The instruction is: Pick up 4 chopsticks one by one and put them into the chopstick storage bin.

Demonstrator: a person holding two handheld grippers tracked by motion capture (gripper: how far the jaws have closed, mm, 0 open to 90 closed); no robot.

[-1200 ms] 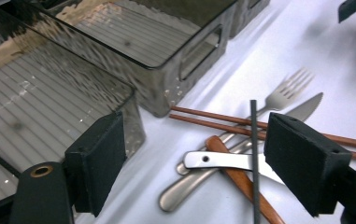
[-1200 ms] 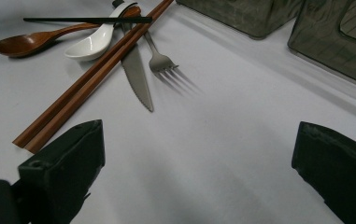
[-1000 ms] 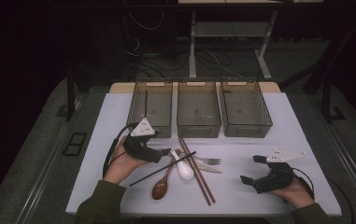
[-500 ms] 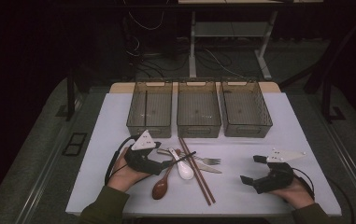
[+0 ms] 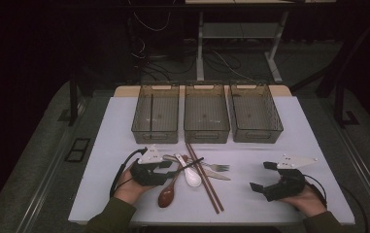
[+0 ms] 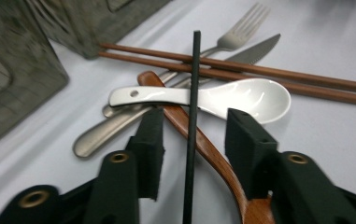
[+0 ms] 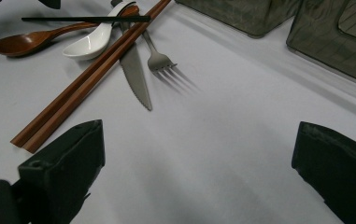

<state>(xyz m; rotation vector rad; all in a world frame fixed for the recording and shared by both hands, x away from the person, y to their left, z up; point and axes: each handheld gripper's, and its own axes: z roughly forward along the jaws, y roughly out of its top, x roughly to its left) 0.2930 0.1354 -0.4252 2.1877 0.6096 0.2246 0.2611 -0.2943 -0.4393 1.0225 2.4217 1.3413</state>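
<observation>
My left gripper [image 5: 169,167] sits low at the left end of a pile of cutlery. Its jaws have just been closing around a thin black chopstick [image 6: 195,84], which runs straight between them with a gap on each side. Under the stick lie a white ceramic spoon [image 6: 245,98], a wooden spoon [image 6: 213,156], a fork [image 6: 241,30] and a knife [image 6: 255,51]. A pair of brown wooden chopsticks [image 5: 207,187] lies slanted just right of the pile. My right gripper [image 5: 262,175] rests on the table at the right, open, with bare table between its jaws.
Three see-through bins [image 5: 156,114] [image 5: 206,114] [image 5: 255,114] stand in a row behind the cutlery on the white table [image 5: 100,145]. Bare table stretches between the pile and my right gripper. Beyond the far edge the floor is dark, with cables and desk legs.
My left gripper has come down and nearer to the cutlery, and its jaws have narrowed around the black chopstick. The right gripper has stayed put.
</observation>
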